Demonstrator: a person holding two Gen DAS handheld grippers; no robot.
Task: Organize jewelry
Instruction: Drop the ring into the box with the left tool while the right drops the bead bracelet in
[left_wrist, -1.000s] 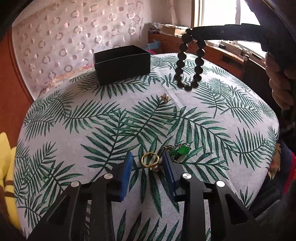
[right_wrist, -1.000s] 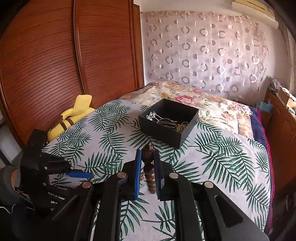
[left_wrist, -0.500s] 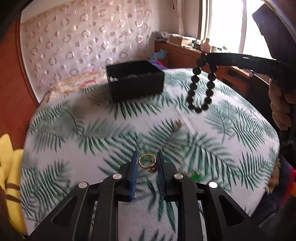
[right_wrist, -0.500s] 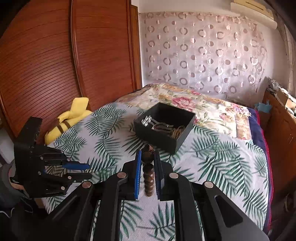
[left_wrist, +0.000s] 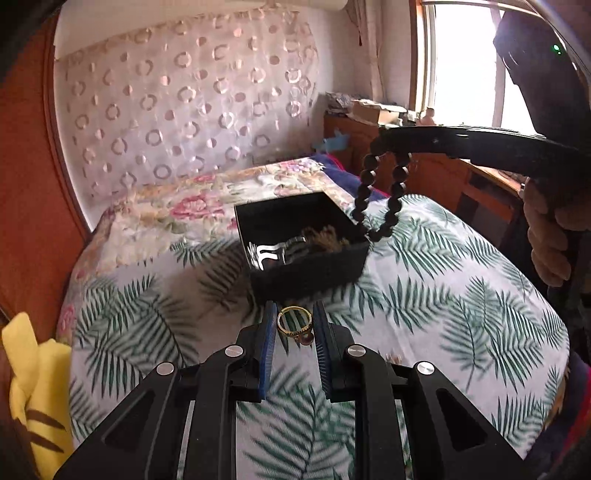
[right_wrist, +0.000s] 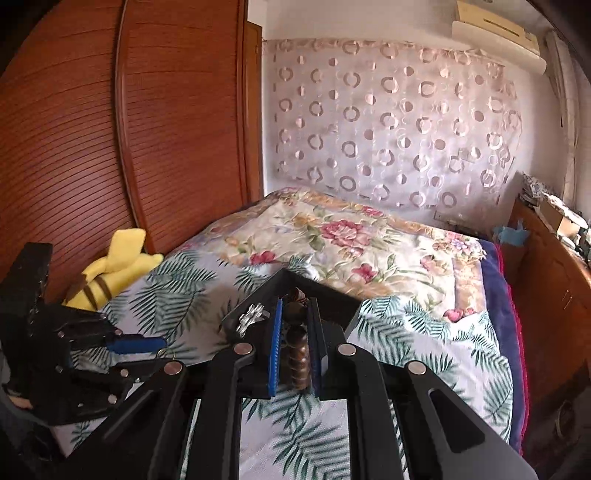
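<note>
Left wrist view: my left hand-held gripper (left_wrist: 294, 334) pinches a gold ring (left_wrist: 293, 322) between its blue pads, the band upright and a dark bead or stone at its lower edge. I hold it in the air just short of the black box (left_wrist: 306, 245), which sits on the palm-print bed (left_wrist: 461, 295), so the ring can go over the near wall. Inside the box lie a silver clip (left_wrist: 271, 252) and a brownish tangle I cannot make out. My right hand-held gripper (left_wrist: 388, 147) reaches in from the right, a bracelet (left_wrist: 380, 199) of dark round beads hanging from it as a loop, its lowest beads at the box's far right corner, probably so it drops in without catching the rim.

Right wrist view: the right hand-held gripper (right_wrist: 295, 345) is pressed shut on the bracelet (right_wrist: 297, 350), whose glossy brown beads stack in a column between the pads. The box (right_wrist: 332, 301) lies just beyond the tips. The left hand-held gripper (right_wrist: 147, 350) shows at the left, the ring barely visible.
</note>
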